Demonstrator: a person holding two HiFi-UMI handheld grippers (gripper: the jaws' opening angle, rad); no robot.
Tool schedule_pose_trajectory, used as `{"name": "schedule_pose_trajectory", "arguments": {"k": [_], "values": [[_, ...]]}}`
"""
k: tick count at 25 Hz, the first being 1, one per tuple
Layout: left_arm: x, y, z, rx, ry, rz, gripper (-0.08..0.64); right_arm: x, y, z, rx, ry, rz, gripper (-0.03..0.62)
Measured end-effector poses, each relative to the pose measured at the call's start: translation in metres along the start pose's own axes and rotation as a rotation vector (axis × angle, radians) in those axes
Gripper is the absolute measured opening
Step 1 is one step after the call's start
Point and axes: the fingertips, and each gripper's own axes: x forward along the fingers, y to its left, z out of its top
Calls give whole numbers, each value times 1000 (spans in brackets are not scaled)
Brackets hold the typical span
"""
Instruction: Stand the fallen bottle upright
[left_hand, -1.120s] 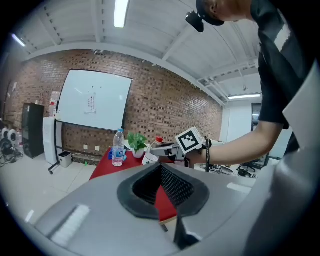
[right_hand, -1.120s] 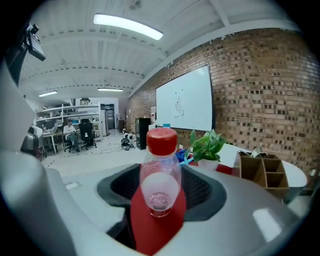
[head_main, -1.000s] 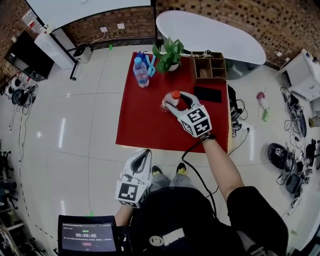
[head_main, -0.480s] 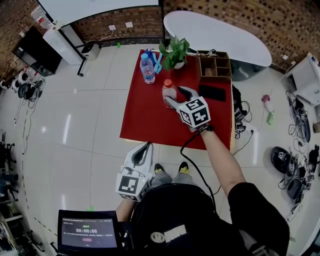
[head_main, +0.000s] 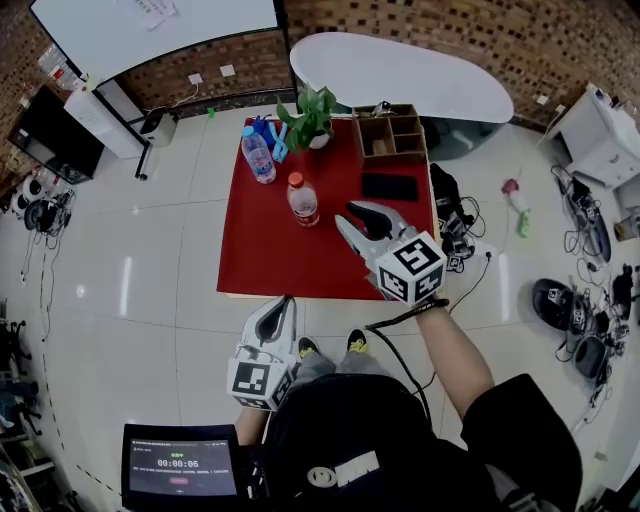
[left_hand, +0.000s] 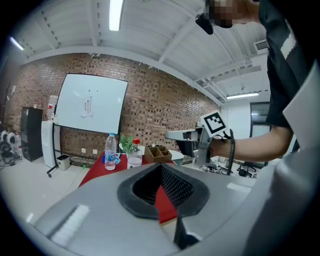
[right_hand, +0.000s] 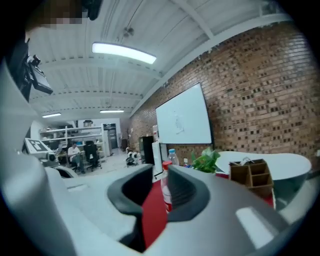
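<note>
The red-capped bottle (head_main: 302, 200) stands upright on the red table (head_main: 250, 255), free of both grippers. From the left gripper view the bottle (left_hand: 134, 154) shows far ahead, and in the right gripper view the bottle (right_hand: 165, 192) shows through the jaw gap. My right gripper (head_main: 346, 214) hangs in front of and to the right of it, well apart. Its jaws are closing with nothing between them (right_hand: 160, 172). My left gripper (head_main: 289, 301) is low near the table's front edge, fingertips together, empty (left_hand: 160, 166).
A blue-capped bottle (head_main: 258, 155) stands at the back left beside a potted plant (head_main: 310, 115). A wooden organizer (head_main: 390, 132) and a flat black device (head_main: 389, 187) sit at the back right. White floor surrounds the table; cables lie to the right.
My right gripper let go of the red-capped bottle and pulled back toward me and upward; its jaws have narrowed. The bottle stays standing. The left gripper shifted only slightly.
</note>
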Motion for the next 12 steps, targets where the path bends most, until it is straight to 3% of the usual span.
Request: {"name": "schedule_pose_trajectory", "arguments": {"k": [1,6,12], "values": [[3,-6,0,4,2,-5,6,-16,3,-5,18,-12,-13,12],[18,-34,-1,19,18,-3,6,-63,21,-72,94,63,44,3],[15,-46,-4,11,18,26,6,-81,55,-92,120,68,157,3]]}}
